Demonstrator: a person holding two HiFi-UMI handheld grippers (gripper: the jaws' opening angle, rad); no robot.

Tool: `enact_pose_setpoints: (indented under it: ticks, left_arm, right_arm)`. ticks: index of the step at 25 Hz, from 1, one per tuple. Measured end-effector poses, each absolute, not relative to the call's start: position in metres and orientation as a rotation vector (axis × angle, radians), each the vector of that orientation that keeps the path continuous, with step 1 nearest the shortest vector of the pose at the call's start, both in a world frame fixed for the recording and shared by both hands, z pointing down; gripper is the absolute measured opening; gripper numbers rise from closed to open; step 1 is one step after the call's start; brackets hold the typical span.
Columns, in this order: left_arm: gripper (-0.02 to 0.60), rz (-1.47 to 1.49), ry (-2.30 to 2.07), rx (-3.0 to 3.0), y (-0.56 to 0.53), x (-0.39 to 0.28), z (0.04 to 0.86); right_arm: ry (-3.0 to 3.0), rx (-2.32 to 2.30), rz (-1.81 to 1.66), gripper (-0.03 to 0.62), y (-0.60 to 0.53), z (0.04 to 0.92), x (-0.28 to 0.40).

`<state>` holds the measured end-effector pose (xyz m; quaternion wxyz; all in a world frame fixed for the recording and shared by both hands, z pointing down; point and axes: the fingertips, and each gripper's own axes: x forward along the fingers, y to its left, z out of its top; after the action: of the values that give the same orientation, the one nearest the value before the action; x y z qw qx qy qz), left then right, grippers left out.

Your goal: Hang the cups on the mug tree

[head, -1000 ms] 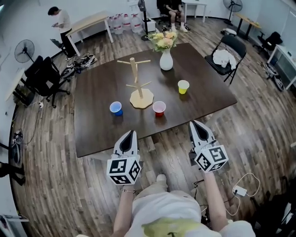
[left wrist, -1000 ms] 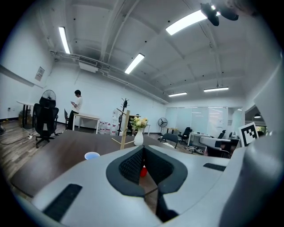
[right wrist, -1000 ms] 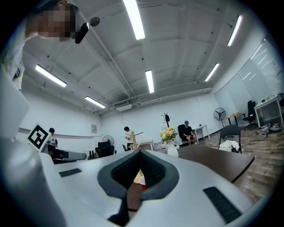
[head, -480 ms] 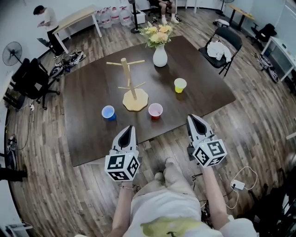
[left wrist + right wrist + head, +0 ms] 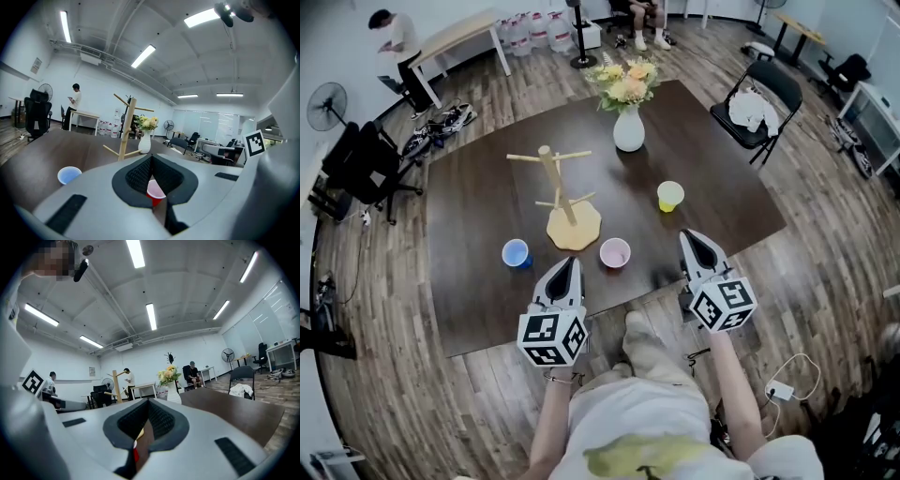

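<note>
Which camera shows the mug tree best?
The head view: the whole mug tree shows from above, from the pegs down to the base. The left gripper view shows the mug tree from the side, post and pegs, but its base is hidden. The right gripper view shows only its upper post, small and distant.

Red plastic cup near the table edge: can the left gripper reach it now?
Probably yes: the red plastic cup stands just ahead of the left gripper with bare dark table between, though its shut jaws must open.

left claw [image 5: 565, 267] advanced over table [image 5: 478, 234] edge, right claw [image 5: 693, 238] too
</note>
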<state>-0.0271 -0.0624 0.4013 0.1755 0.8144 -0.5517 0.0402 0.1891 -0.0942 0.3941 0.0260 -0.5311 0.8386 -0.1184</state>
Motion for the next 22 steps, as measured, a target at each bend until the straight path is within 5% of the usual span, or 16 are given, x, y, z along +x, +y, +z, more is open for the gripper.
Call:
enact_pose_setpoints:
  ticks: [22]
  left_arm:
    - [0.015,0.19,-1.482,2.265,-0.165,0.031,0.429]
  right_arm:
    - [2.792,-1.696,-0.444,0.021,-0.2,0.472,0.227]
